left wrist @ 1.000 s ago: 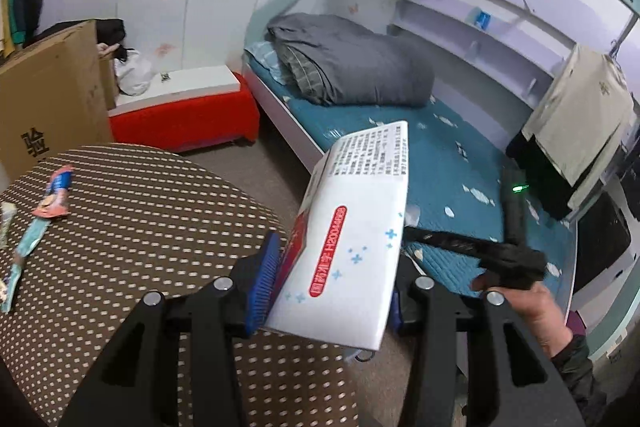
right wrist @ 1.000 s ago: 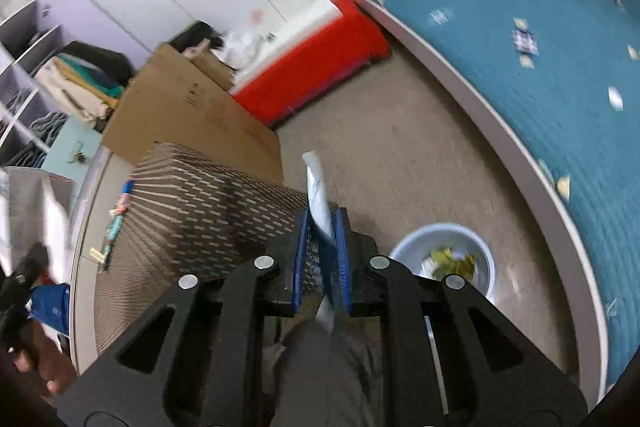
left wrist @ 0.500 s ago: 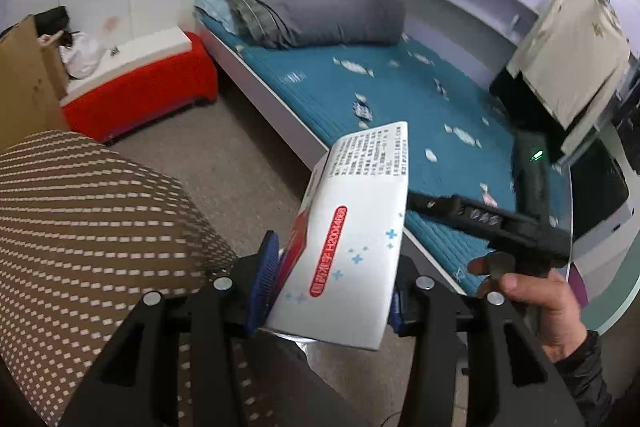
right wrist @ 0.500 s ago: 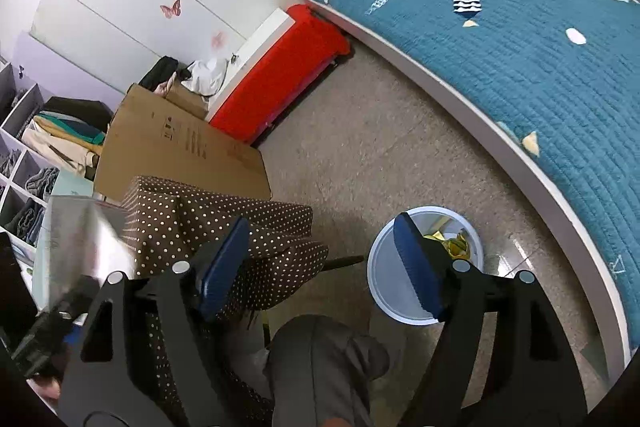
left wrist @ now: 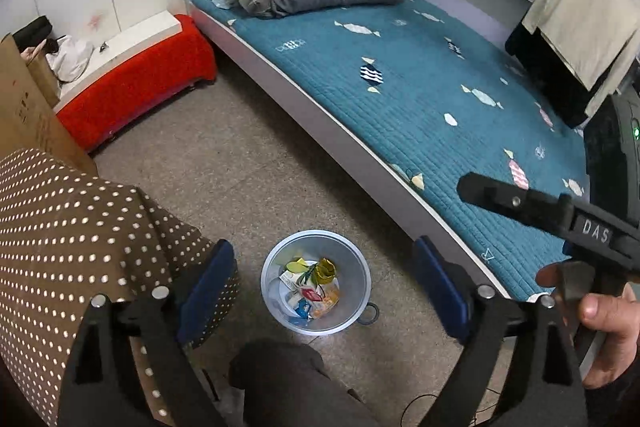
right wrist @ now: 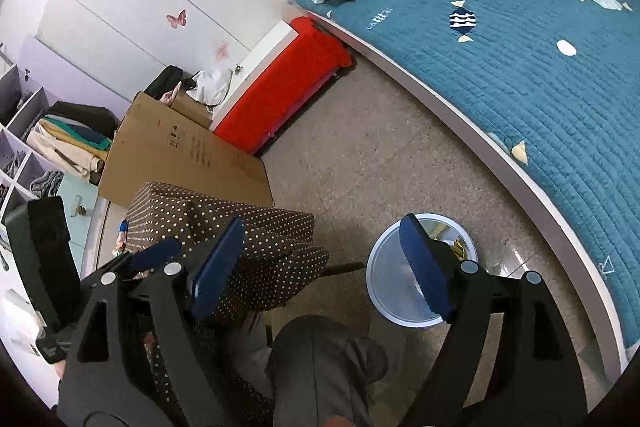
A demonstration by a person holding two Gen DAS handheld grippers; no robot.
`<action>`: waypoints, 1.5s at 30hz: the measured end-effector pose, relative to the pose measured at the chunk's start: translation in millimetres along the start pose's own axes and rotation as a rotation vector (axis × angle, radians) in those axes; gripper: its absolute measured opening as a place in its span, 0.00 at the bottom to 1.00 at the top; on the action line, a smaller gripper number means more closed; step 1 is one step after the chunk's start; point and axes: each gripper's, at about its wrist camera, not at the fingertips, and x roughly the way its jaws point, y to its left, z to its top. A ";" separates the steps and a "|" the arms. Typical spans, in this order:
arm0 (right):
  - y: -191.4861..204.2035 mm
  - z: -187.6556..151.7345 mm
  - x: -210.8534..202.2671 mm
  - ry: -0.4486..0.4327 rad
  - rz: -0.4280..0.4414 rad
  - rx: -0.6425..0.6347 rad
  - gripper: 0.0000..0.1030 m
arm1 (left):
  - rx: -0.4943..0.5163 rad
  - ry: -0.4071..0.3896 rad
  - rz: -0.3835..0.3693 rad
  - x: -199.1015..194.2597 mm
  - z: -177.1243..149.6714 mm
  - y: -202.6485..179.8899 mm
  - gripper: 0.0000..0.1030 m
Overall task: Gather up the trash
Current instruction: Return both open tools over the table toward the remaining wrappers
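A pale blue trash bin (left wrist: pixel 356 269) stands on the floor between the table and the bed, holding several wrappers and a white pack (left wrist: pixel 310 291). My left gripper (left wrist: pixel 324 285) is open and empty, held right above the bin. My right gripper (right wrist: pixel 324 269) is open and empty too, above the floor with its right finger over the bin (right wrist: pixel 384 291). The right tool (left wrist: pixel 540 211) shows at the right edge of the left wrist view, and the left tool (right wrist: pixel 156 253) at the left of the right wrist view.
A table with a brown dotted cloth (left wrist: pixel 60 227) is at the left. A bed with a teal quilt (left wrist: pixel 420 87) curves along the right. A red bench (left wrist: pixel 136 79) and a cardboard box (right wrist: pixel 180 151) stand by the wall. My knee (left wrist: pixel 280 379) is below the bin.
My left gripper has opened and the white pack it held has gone from between its fingers. It swung from the table to above the bin. The right gripper opened earlier and dropped its wrapper.
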 end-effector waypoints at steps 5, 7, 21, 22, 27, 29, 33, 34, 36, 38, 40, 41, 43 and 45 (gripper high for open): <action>11.3 -5.5 4.8 0.011 -0.001 -0.017 0.88 | -0.019 -0.061 0.028 -28.6 -6.5 13.2 0.87; 18.0 -6.4 6.8 0.014 -0.002 -0.023 0.92 | -0.033 -0.081 0.036 -40.0 -8.4 20.3 0.88; 94.9 -10.4 10.6 0.027 0.035 -0.161 0.93 | -0.168 -0.262 0.085 -131.5 -36.9 70.9 0.89; 102.7 -11.2 11.1 0.029 0.042 -0.174 0.93 | -0.177 -0.278 0.097 -139.3 -39.8 75.6 0.89; 139.2 -15.8 14.7 0.039 0.059 -0.238 0.93 | -0.231 -0.331 0.140 -166.1 -55.8 98.8 0.89; 158.0 -19.4 18.5 0.049 0.067 -0.272 0.93 | -0.273 -0.358 0.158 -179.2 -67.2 114.6 0.89; 194.0 -28.1 27.0 0.068 0.082 -0.338 0.93 | -0.349 -0.392 0.194 -199.4 -91.9 145.8 0.89; 205.1 -31.3 29.9 0.074 0.087 -0.359 0.93 | -0.375 -0.404 0.212 -206.4 -100.8 156.6 0.89; 221.9 -37.7 34.8 0.084 0.095 -0.391 0.93 | -0.403 -0.416 0.233 -214.7 -112.0 169.9 0.89; 241.3 -46.1 41.3 0.096 0.104 -0.425 0.93 | -0.439 -0.430 0.260 -225.9 -127.7 187.7 0.89; 261.8 -55.5 50.1 0.112 0.109 -0.454 0.93 | -0.472 -0.438 0.282 -234.6 -141.6 201.5 0.89; 268.5 -58.7 53.2 0.118 0.110 -0.464 0.93 | -0.487 -0.442 0.292 -238.9 -147.5 209.3 0.89; 289.0 -69.3 63.0 0.137 0.114 -0.497 0.93 | -0.525 -0.459 0.320 -249.3 -163.7 226.1 0.89; 307.1 -79.0 70.4 0.152 0.123 -0.525 0.93 | -0.557 -0.467 0.348 -257.6 -178.5 241.6 0.89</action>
